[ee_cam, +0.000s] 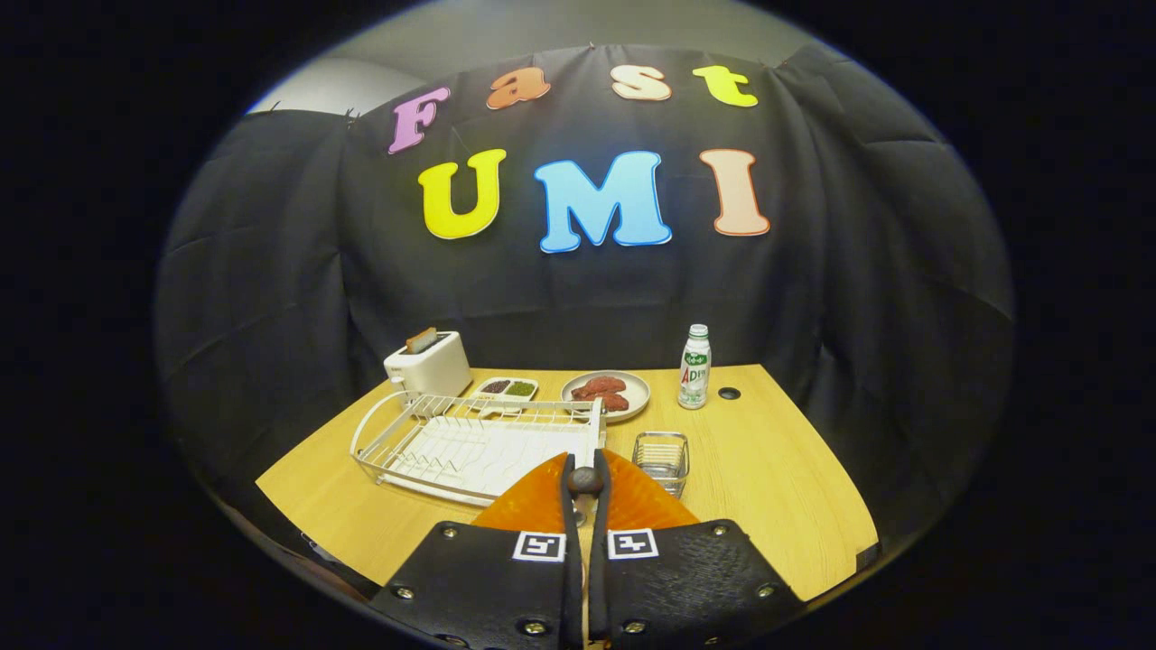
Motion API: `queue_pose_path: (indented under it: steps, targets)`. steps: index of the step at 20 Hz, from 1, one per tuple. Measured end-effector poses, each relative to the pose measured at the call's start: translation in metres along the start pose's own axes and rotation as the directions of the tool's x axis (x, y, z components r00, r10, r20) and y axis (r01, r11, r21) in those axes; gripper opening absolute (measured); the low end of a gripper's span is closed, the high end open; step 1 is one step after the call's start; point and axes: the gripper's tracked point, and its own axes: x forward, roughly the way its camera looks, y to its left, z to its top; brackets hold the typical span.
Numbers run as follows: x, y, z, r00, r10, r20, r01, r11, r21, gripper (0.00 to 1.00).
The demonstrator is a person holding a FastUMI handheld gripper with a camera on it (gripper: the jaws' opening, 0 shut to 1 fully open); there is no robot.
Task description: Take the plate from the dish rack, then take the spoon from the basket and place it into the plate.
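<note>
1. Plate [632,501]: orange, ribbed, lies on the table [777,487] right under the fingers; its near half is hidden behind the finger bodies, only the far arc shows
2. Spoon [585,480]: a small dark rounded end sits pinched between the fingertips, over the plate; the rest of it is hidden in the slit between the fingers, so which end this is cannot be told
3. Gripper [585,483]: fingers nearly closed, just a thin gap between them, both tips pressing on the spoon
4. Basket [661,456]: small clear mesh one, just beyond the plate and right of the fingertips; contents hard to make out through the mesh
5. Dish rack [479,442]: white wire rack on a white tray, left of the fingertips, its near right corner touching or just behind the plate edge, can't tell which
6. Toaster [429,366]: white, at the far left table corner beyond the rack, something brown sticking up from the slot
7. Divided dish [508,390]: white, dark and green fillings, too small to identify
8. Grey plate [607,395]: holds reddish pieces, type unclear, beyond the rack's far right corner
9. Bottle [694,367]: clear with a green-and-white label, print too small to read; a dark round hole [729,394] in the tabletop just right of it
10. Square black-and-white markers [540,546] sit on the finger bodies, one on each
</note>
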Motion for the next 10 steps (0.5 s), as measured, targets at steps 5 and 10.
queue_pose_path:
  steps: [5,10]
  targets:
    - [0.011,0.041,-0.031,0.996,0.053,-0.066,-0.054,0.999,-0.001,0.03]
    - [0.032,0.083,-0.059,0.983,0.118,-0.141,-0.125,0.991,-0.041,0.03]
